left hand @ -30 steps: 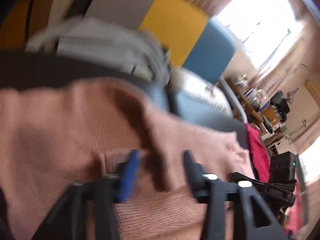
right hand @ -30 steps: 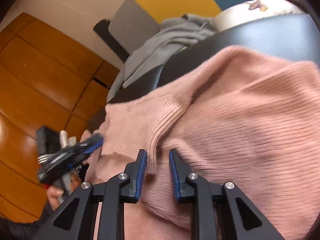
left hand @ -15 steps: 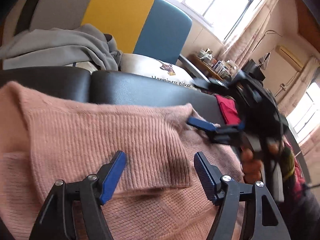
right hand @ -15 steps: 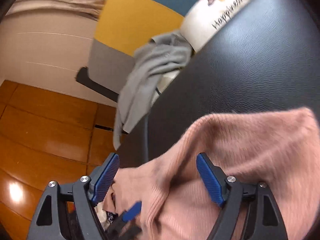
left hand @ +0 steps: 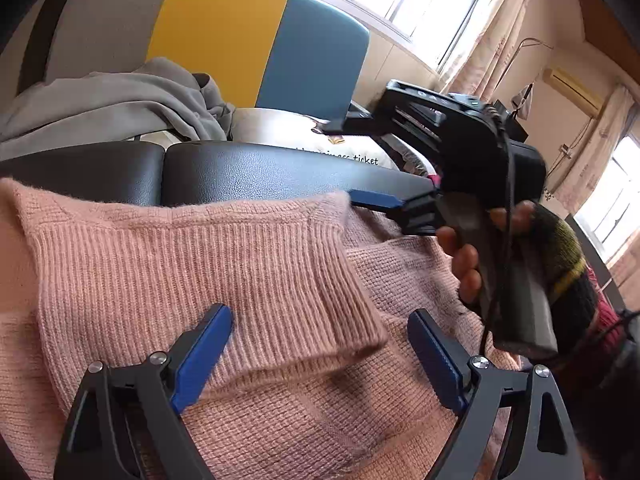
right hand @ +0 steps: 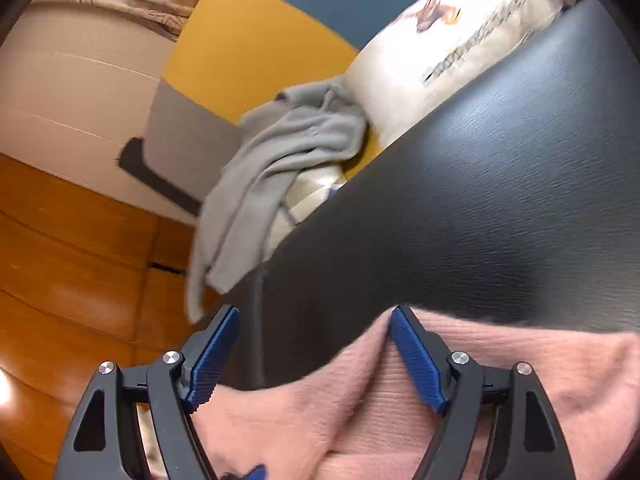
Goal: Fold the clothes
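Note:
A pink knit sweater (left hand: 192,256) lies on a black leather bench (left hand: 260,168), its ribbed part folded over on top. My left gripper (left hand: 320,316) hovers low over that folded edge. Its jaws are opening, and the fold lies between them with neither pad pressing on it. In the same view my right gripper (left hand: 352,164), held by a hand in a dark fingerless glove, stands open at the sweater's far right corner. In the right wrist view the right gripper (right hand: 314,316) is wide open over the sweater's edge (right hand: 400,420), gripping nothing.
A grey garment (left hand: 120,100) is draped behind the bench beside a white lettered cushion (left hand: 288,132). A grey, yellow and blue backrest (left hand: 224,36) stands behind them. Wooden floor (right hand: 60,240) lies off the bench's left end. Red cloth (left hand: 610,316) shows at the right.
The right gripper, shut on a fold of the sweater a second ago, has opened and let it go. The left jaws have spread wider. Both grippers have shifted, and the fold now lies flat.

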The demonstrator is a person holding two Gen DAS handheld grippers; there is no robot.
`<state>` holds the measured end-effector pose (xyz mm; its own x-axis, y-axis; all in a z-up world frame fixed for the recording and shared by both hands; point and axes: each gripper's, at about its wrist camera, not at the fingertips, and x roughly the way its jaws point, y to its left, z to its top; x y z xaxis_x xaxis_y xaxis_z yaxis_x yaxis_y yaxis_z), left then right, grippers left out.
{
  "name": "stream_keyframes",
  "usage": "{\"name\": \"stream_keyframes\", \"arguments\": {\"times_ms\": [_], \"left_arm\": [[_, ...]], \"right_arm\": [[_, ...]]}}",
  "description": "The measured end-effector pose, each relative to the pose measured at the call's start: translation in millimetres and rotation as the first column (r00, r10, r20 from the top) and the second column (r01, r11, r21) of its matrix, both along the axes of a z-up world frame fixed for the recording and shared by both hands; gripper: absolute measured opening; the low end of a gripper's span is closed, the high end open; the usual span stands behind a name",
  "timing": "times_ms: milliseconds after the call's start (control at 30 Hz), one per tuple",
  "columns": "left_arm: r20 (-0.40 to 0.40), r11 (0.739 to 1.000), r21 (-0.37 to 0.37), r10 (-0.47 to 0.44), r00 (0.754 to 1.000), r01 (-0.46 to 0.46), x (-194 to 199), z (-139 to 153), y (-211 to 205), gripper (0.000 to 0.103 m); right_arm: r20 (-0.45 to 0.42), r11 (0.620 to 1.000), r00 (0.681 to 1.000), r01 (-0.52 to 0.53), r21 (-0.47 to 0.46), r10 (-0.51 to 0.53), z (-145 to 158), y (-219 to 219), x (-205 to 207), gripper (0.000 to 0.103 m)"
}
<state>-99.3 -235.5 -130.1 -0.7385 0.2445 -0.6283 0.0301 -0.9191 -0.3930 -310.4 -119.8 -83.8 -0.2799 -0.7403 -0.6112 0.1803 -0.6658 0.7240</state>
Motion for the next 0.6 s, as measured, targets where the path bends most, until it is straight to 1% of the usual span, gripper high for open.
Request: {"name": "stream_keyframes", "arguments": {"times_ms": [33,67,133,167,233,267,300,333,367,433,467,533,567,600], "left_arm": [[-0.002,1.000,0.004,-0.001,1.000,0.001,-1.2,-0.4,-0.6,0.091],[-0.005,1.000,0.007,-0.001,1.000,0.001,-1.8,-0.5,-0.9,0.092],[-0.011,1.000,0.013,-0.004,1.000,0.004,-1.2,0.0,-0.7,0.094],[-0.018,1.000,0.028,-0.005,1.000,0.005,-0.1,0.9,-2.6,0.094],[-0.035,0.997,0.083,-0.004,0.999,0.007,5.2,4.3,-10.2,0.092],[-0.044,0.994,0.112,-0.001,0.999,0.006,10.3,7.2,-16.4,0.085],[-0.052,0.990,0.144,0.008,0.999,-0.001,19.2,12.2,-26.3,0.078],[-0.061,0.984,0.176,0.017,0.998,-0.006,28.1,17.1,-36.1,0.078],[-0.071,0.980,0.197,0.033,0.997,-0.018,37.3,22.0,-46.7,0.079],[-0.089,0.974,0.216,0.082,0.993,-0.061,55.2,30.7,-72.3,0.080],[-0.082,0.966,0.239,0.116,0.990,-0.093,59.7,31.7,-90.0,0.081],[-0.052,0.940,0.297,0.194,0.980,-0.170,64.6,29.4,-128.8,0.084],[-0.032,0.923,0.323,0.230,0.973,-0.208,65.3,27.5,-147.4,0.084],[-0.006,0.906,0.346,0.260,0.966,-0.242,62.3,24.2,-164.9,0.084]], "right_arm": [[-0.030,0.999,1.000,0.010,0.033,-0.009,7.7,2.1,6.4,0.080],[-0.048,0.999,0.999,0.004,0.036,-0.003,11.9,2.2,10.6,0.080],[-0.067,0.999,0.997,-0.043,0.007,0.043,19.2,-4.9,18.8,0.081],[-0.064,0.996,0.995,-0.083,-0.026,0.082,20.5,-13.4,21.5,0.080],[-0.056,0.984,0.986,-0.159,-0.077,0.155,20.8,-31.0,27.5,0.081],[-0.052,0.976,0.980,-0.195,-0.094,0.190,19.7,-40.2,30.7,0.080],[-0.047,0.970,0.974,-0.225,-0.089,0.222,16.4,-49.2,34.5,0.080],[-0.040,0.964,0.968,-0.251,-0.084,0.248,12.5,-57.3,37.9,0.080],[-0.029,0.964,0.967,-0.255,-0.075,0.253,5.5,-60.2,39.8,0.081],[-0.005,0.963,0.965,-0.263,-0.057,0.263,-8.4,-65.9,43.6,0.081],[-0.005,0.963,0.964,-0.267,-0.049,0.267,-14.5,-68.3,45.9,0.080],[-0.117,0.961,0.957,-0.274,-0.046,0.267,-18.4,-68.4,55.0,0.080],[-0.175,0.960,0.948,-0.278,-0.039,0.267,-20.0,-68.8,60.5,0.080],[-0.246,0.959,0.929,-0.284,-0.002,0.275,-20.3,-71.0,70.8,0.080]]}}
